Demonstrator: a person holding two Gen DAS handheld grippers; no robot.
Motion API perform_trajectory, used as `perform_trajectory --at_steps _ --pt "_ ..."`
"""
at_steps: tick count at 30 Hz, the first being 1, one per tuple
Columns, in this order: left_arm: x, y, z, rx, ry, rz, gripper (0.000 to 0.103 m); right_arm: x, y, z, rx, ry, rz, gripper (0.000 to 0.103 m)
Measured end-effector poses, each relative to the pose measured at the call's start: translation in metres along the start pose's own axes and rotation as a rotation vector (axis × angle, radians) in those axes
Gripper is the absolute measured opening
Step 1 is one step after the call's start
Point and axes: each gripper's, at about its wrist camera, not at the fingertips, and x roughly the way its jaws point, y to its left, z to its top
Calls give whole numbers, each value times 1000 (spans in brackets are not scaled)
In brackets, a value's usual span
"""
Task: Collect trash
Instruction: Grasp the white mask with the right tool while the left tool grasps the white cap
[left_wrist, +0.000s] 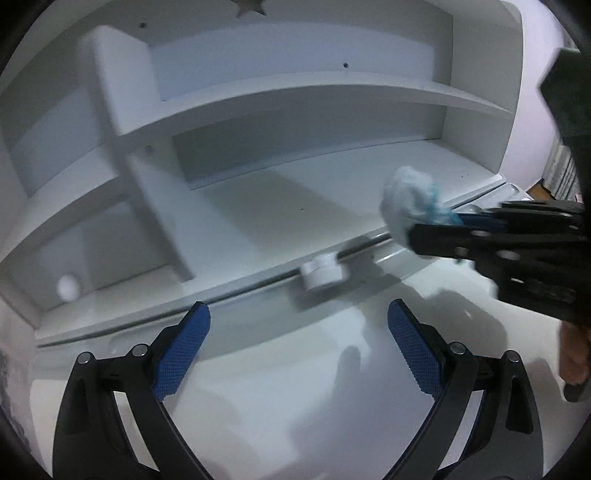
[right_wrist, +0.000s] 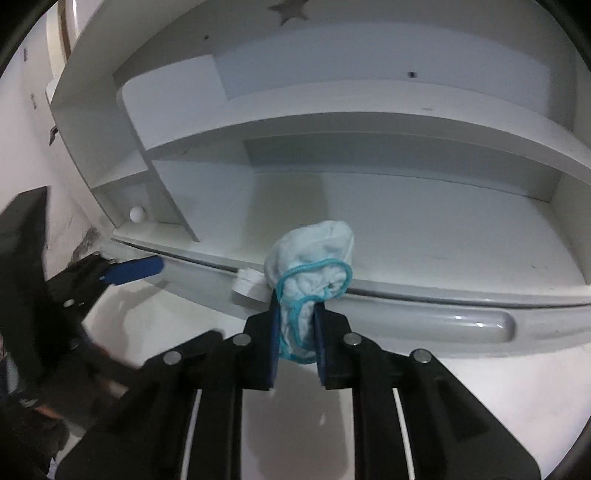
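The right gripper (right_wrist: 295, 332) has its blue pads clamped on a crumpled white cloth with a teal-stitched edge (right_wrist: 314, 269); the bundle bulges out beyond the fingertips, off the surface, above the near edge of the white desk (right_wrist: 480, 387). The left gripper (left_wrist: 299, 332) stands wide open with nothing between its fingers, low over the desk at the near left. Just beyond the held cloth, a small white cap-like piece (right_wrist: 249, 285) lies against the groove along the foot of the white shelf unit (right_wrist: 332, 125). Far left, a small white ball (right_wrist: 137, 214) sits in the lowest shelf compartment.
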Motion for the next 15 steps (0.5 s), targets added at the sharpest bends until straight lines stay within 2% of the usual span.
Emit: perform_trajectory --at_steps 6,9,10,11,14,15 --pt "25 -6 12 -62 37 -6 92 -20 -18 -11 19 -10 -26 16" --pt "30 -1 16 -103 46 19 79 -27 -23 -18 25 -12 -28 16" --pt "32 -2 16 -104 62 26 74 -29 -24 -20 28 -11 -25 16" --pt "35 -3 16 -105 76 22 62 -32 -25 -23 28 -12 -26 16" --pt "39 -11 15 -78 100 65 40 -36 -27 -28 26 -12 -28 16" --pt "39 -13 15 -65 106 65 29 -38 -29 -30 26 -13 -31 16"
